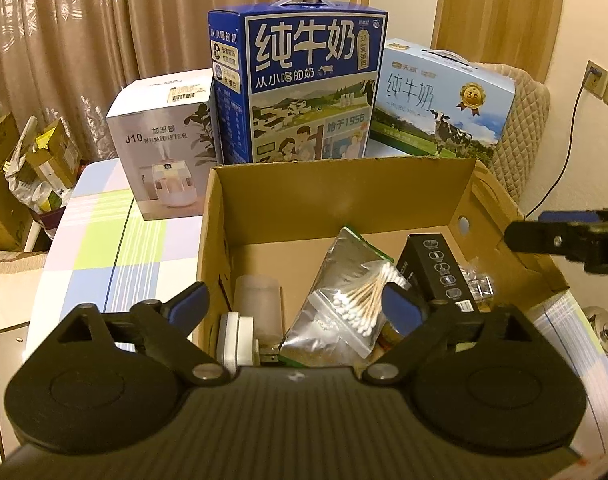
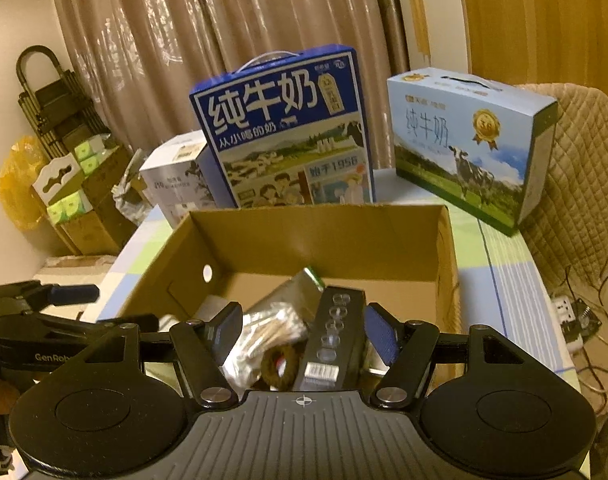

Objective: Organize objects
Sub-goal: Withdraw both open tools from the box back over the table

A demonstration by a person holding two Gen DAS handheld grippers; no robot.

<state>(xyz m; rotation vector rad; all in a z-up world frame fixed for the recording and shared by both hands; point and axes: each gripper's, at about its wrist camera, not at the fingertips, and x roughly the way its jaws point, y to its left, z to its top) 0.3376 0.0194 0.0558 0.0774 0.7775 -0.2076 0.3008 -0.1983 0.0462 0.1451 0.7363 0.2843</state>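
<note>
**Both grippers open over the filling carton**

The left gripper point(image 1: 294, 300) and right gripper point(image 2: 302, 334) hang spread and empty above the carton point(image 1: 344, 184), probably between drop-offs. Inside it: swabs point(image 1: 364, 300) at centre, a black box point(image 1: 440, 272) at 3 o'clock, a cup point(image 1: 258, 304) at 9, and a foil pouch point(image 1: 336, 264) beneath the swabs.

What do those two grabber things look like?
Each is black plastic. The left gripper and right gripper both have two round discs, a ribbed grey middle, silver bolts and blue pads on the fingertips. One side reads "GenRob" in white letters.
</note>
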